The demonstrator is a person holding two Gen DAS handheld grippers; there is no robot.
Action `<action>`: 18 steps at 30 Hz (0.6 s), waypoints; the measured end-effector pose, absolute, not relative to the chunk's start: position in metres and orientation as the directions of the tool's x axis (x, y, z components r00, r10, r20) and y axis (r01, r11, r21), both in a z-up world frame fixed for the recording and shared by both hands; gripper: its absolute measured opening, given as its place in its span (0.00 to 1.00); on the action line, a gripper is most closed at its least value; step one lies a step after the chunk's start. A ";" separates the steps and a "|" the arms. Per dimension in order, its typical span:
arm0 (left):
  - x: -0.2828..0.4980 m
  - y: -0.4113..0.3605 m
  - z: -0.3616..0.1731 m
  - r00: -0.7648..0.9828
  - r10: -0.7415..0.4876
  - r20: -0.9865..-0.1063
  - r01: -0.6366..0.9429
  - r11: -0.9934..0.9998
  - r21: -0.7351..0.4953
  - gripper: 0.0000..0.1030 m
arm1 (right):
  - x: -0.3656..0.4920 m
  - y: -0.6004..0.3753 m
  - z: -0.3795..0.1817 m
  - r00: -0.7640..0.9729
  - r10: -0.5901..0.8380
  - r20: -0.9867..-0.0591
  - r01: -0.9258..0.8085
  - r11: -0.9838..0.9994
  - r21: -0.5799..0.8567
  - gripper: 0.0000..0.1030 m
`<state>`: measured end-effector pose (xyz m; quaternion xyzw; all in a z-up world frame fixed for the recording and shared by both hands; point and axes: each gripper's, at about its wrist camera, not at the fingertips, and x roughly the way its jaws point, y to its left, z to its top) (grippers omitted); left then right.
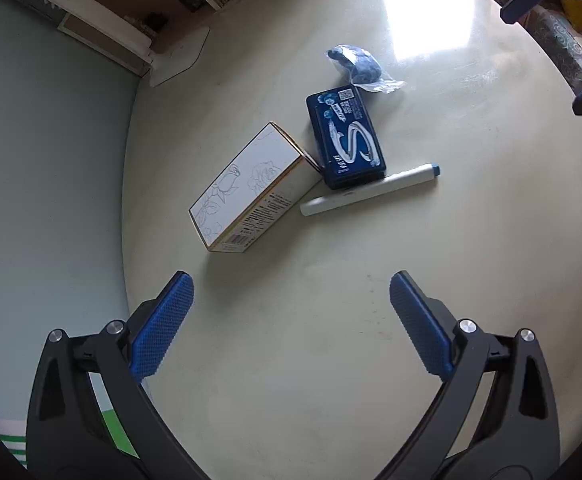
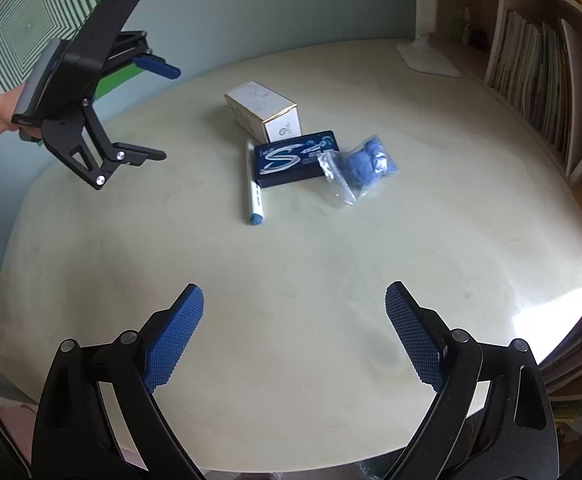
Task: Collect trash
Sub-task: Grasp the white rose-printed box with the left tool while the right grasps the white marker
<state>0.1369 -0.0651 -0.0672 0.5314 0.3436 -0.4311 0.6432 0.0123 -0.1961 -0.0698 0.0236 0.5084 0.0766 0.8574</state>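
- My left gripper (image 1: 291, 320) hangs over the round pale table (image 1: 291, 360). Its blue fingers are wide apart and hold nothing.
- My right gripper (image 2: 295, 328) hangs over the near side of the table too. Its fingers are wide apart and empty.
- The trash sits in a bunch near the middle of the table.
- The white cardboard box with flower drawings (image 1: 247, 188) is on the left in my left view.
- The dark blue flat pack (image 1: 345, 138) touches the box corner.
- The white pen with a blue cap (image 1: 371, 194) lies against the pack.
- The clear bag with a blue lump inside (image 1: 361, 66) lies just past the pack's far end.
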 end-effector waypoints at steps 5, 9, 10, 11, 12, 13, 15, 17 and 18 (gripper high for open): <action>0.166 -0.075 -0.070 0.389 -0.190 -0.901 0.920 0.027 0.392 0.93 | 0.039 -0.174 -0.084 0.441 0.171 -0.881 -0.147 0.982 0.117 0.89; 0.184 -0.085 -0.076 0.388 -0.199 -0.900 0.916 -0.027 0.401 0.93 | 0.059 -0.162 -0.088 0.434 0.176 -0.884 -0.169 0.979 0.112 0.89; 0.189 -0.088 -0.079 0.383 -0.198 -0.902 0.916 -0.042 0.398 0.93 | 0.064 -0.159 -0.090 0.434 0.178 -0.883 -0.169 0.979 0.114 0.89; 0.193 -0.091 -0.083 0.385 -0.200 -0.901 0.914 -0.053 0.402 0.93 | 0.069 -0.157 -0.091 0.437 0.175 -0.882 -0.166 0.980 0.112 0.89; 0.197 -0.094 -0.087 0.385 -0.202 -0.901 0.912 -0.068 0.405 0.93 | 0.074 -0.156 -0.093 0.440 0.174 -0.881 -0.164 0.980 0.112 0.88; 0.201 -0.096 -0.090 0.379 -0.204 -0.903 0.913 -0.077 0.400 0.93 | 0.080 -0.155 -0.095 0.439 0.175 -0.881 -0.161 0.980 0.114 0.88; 0.208 -0.100 -0.098 0.363 -0.206 -0.909 0.914 -0.111 0.390 0.93 | 0.086 -0.153 -0.097 0.444 0.168 -0.880 -0.152 0.982 0.111 0.88; 0.212 -0.103 -0.107 0.369 -0.204 -0.907 0.905 -0.142 0.400 0.93 | 0.092 -0.150 -0.101 0.437 0.171 -0.883 -0.150 0.982 0.116 0.88; 0.215 -0.106 -0.112 0.378 -0.205 -0.903 0.899 -0.153 0.411 0.93 | 0.095 -0.148 -0.104 0.437 0.165 -0.884 -0.151 0.982 0.109 0.88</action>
